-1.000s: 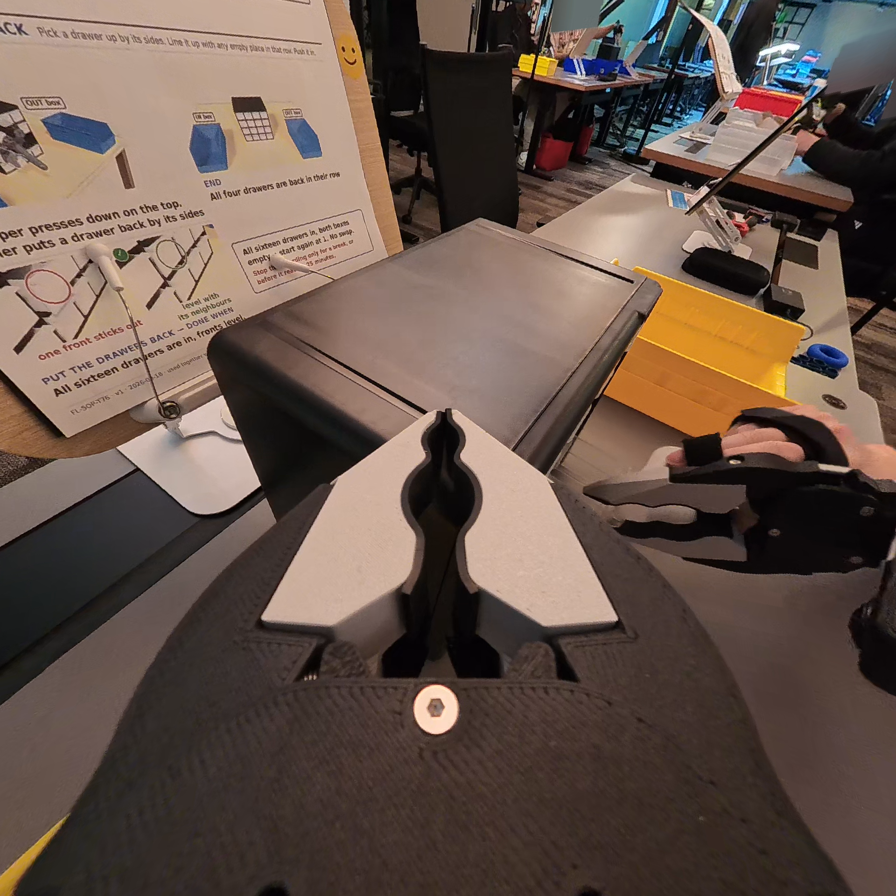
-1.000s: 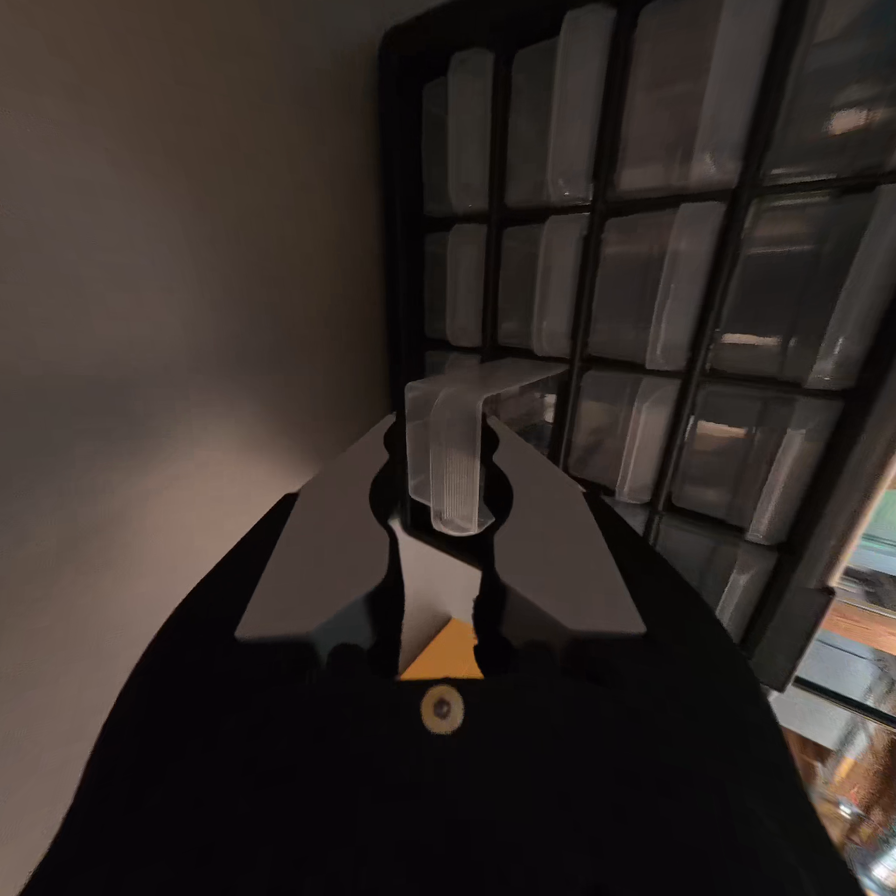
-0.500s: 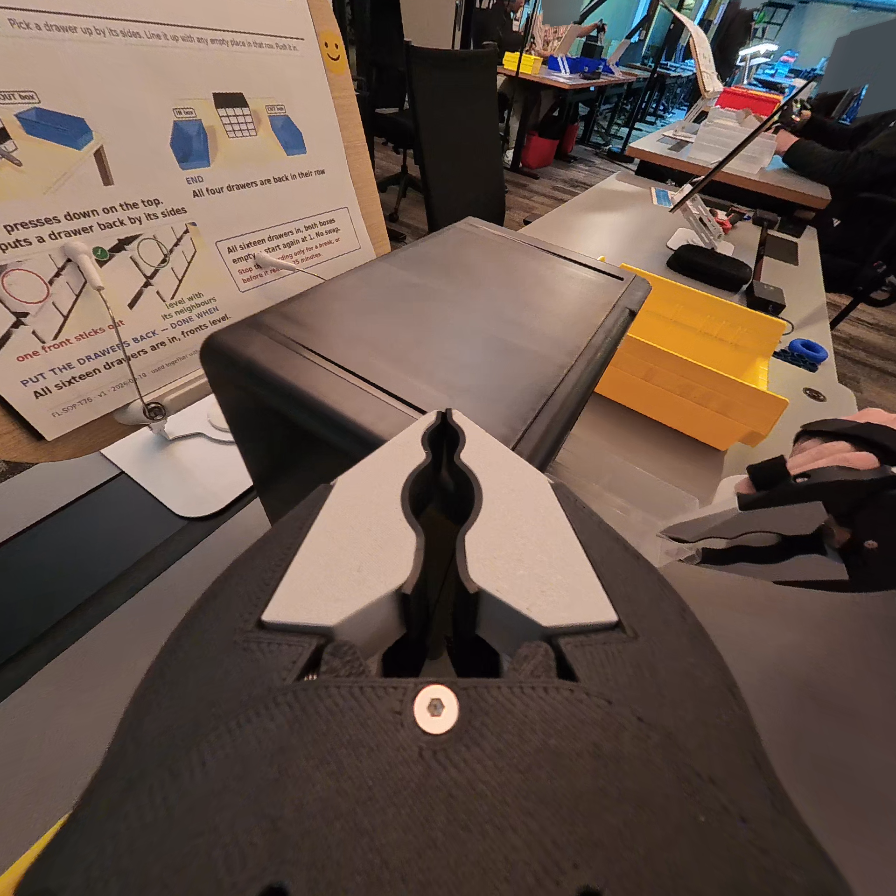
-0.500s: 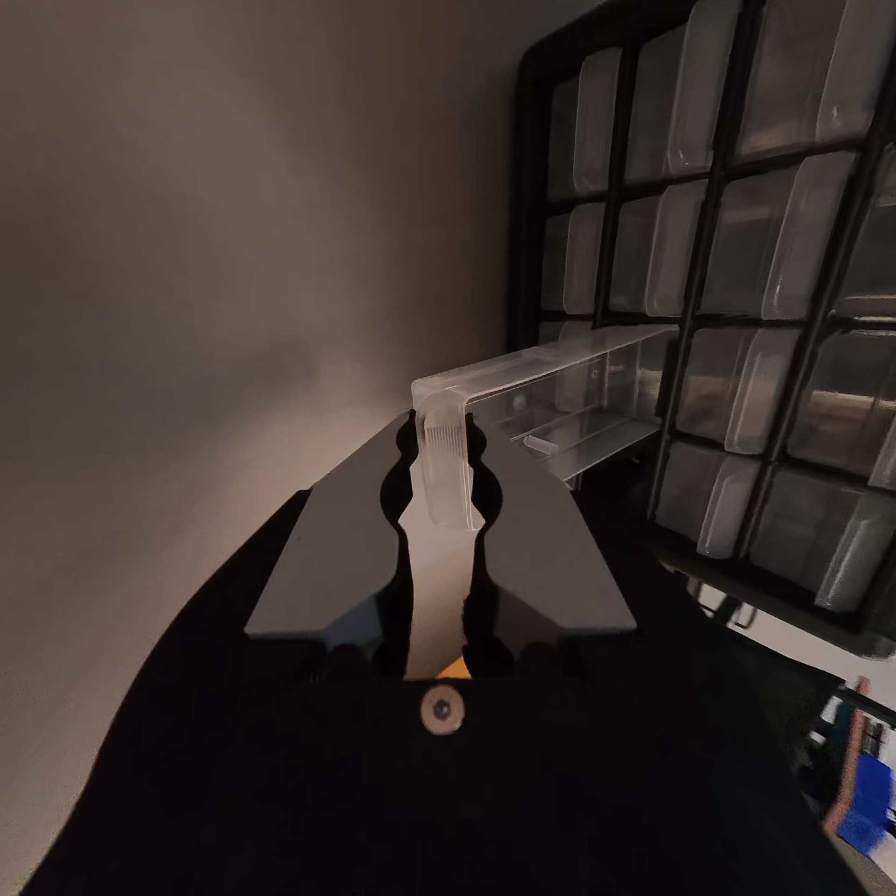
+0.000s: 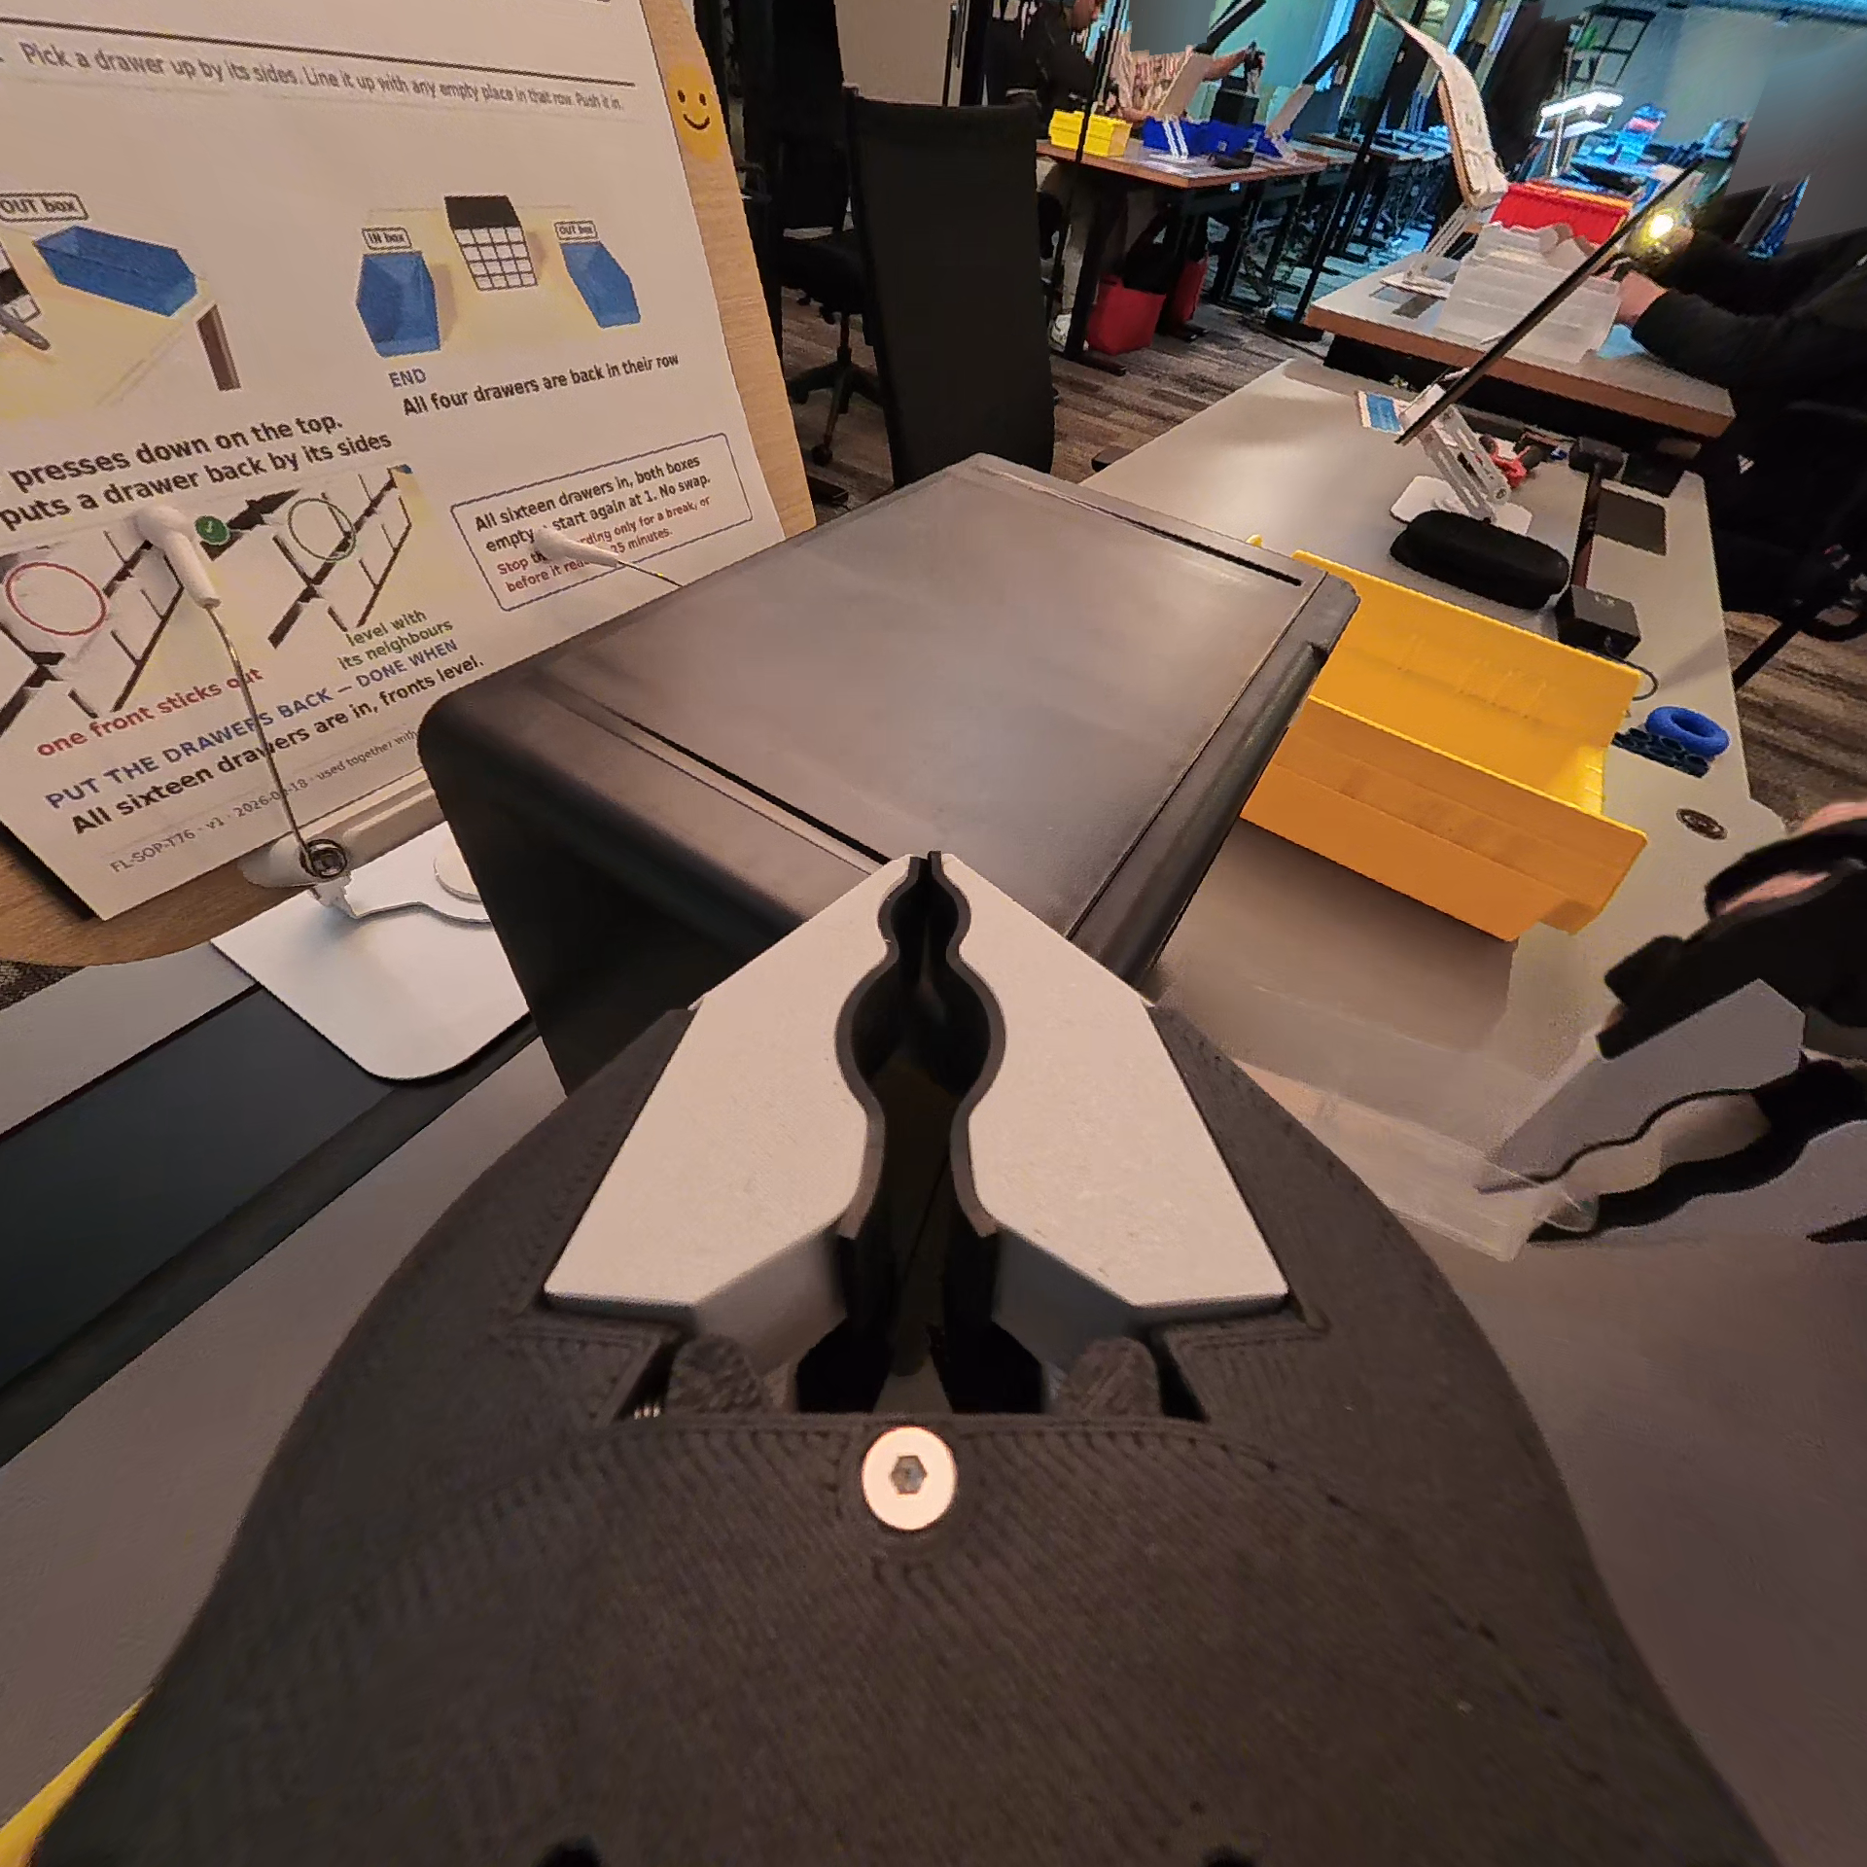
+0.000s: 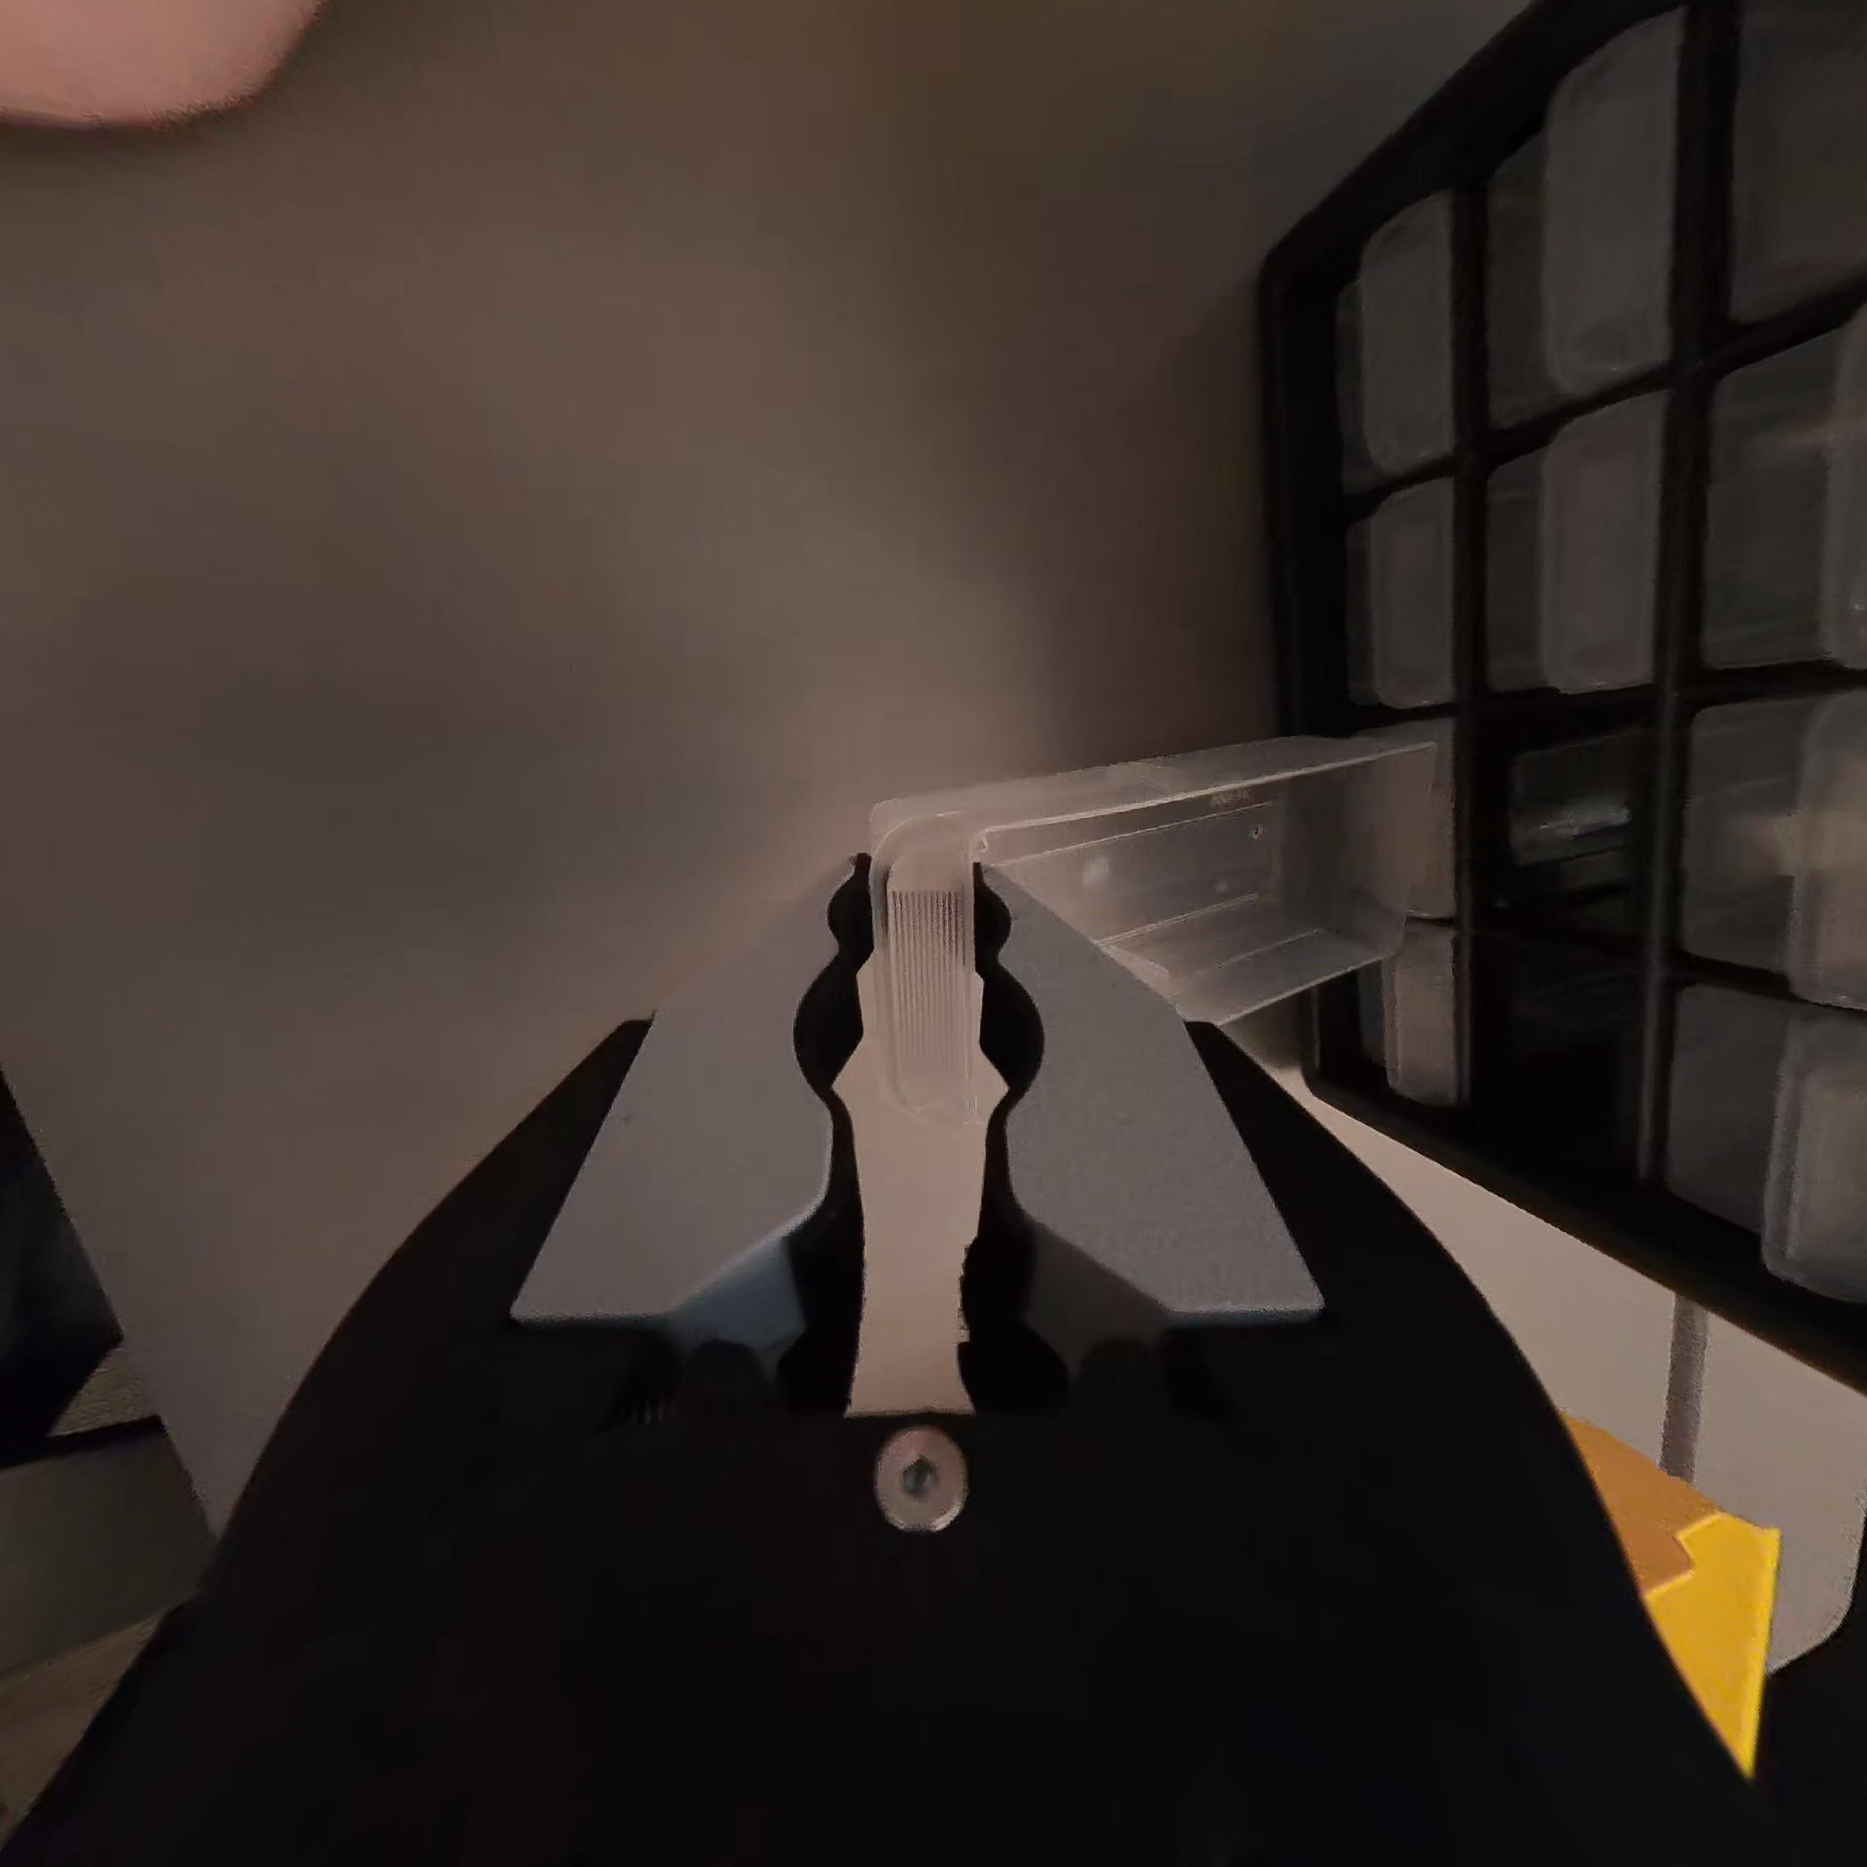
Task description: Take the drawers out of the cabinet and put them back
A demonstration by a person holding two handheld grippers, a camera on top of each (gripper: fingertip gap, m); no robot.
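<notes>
The black drawer cabinet [image 5: 909,647] stands ahead of my left gripper [image 5: 929,864], which is shut and empty, tips at the cabinet's near top edge. In the right wrist view the cabinet front [image 6: 1667,707] shows a grid of clear drawers. My right gripper [image 6: 924,879] is shut on the ribbed handle of one clear drawer [image 6: 1212,869], pulled clear of its slot, its back end just in front of the cabinet face. The same drawer [image 5: 1414,1142] and right gripper [image 5: 1576,1121] show at the right edge of the left wrist view.
A yellow bin [image 5: 1435,768] lies to the right of the cabinet; a yellow corner [image 6: 1697,1637] shows low in the right wrist view. An instruction poster [image 5: 303,404] stands on a white base [image 5: 384,970] at the left. Desks, chairs and a person's arm are behind. Some 25 cm of space lies between my two pairs of fingers.
My right gripper has drawn the clear drawer out of the cabinet, away from its face; it went from slightly pulled to clear of its slot. My left gripper has stayed shut at the cabinet top.
</notes>
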